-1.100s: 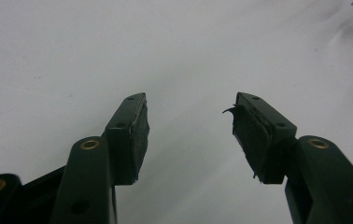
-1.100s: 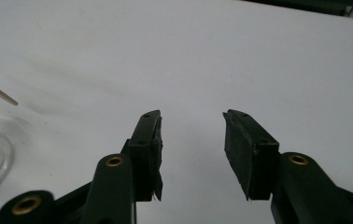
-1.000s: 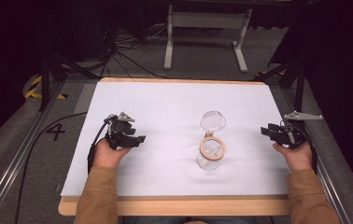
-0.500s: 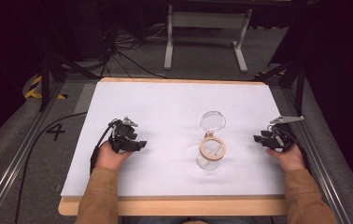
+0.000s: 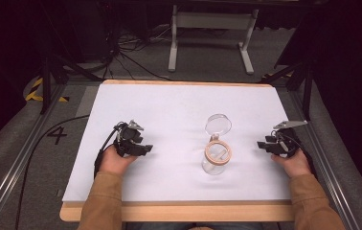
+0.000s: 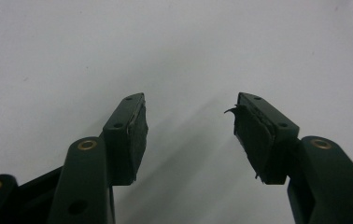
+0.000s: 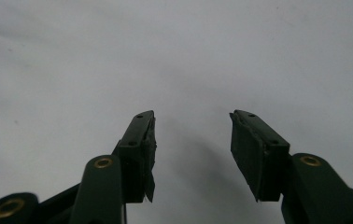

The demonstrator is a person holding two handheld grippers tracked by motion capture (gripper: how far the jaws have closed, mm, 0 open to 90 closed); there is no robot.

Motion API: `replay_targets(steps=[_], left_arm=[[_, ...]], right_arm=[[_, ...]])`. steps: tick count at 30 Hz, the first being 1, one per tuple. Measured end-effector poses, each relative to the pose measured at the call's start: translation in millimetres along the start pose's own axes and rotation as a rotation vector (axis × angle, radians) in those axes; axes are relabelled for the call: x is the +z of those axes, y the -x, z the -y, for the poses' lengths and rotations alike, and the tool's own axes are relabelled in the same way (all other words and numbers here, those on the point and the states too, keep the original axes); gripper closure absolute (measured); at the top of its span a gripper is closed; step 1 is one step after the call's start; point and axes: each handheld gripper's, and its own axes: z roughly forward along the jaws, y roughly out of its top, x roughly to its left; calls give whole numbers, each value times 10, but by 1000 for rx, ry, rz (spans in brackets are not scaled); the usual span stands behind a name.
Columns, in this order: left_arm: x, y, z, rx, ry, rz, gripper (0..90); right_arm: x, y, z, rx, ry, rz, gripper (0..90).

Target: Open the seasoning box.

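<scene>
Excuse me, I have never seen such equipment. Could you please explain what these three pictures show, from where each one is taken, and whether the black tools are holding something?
A person sits at a table covered with a white sheet and holds one hand tool in each hand. Each tool is a gripper with two black fingers. The high view looks down from above the person: the left gripper is at the left, the right gripper at the right. The other two pictures come from small cameras riding on each gripper, looking along its own fingers toward the white sheet. Between the hands stands a clear glass jar with its hinged lid swung open. Nothing is held: both grippers are open and empty, and the right one's fingers have just been opening wider.
</scene>
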Motion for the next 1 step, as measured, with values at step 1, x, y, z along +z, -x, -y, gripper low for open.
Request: replay_targets(steps=[1], left_arm=[[-10, 5, -7, -3, 6, 8, 446]], right_arm=[[-17, 0, -6, 2, 13, -4, 496]])
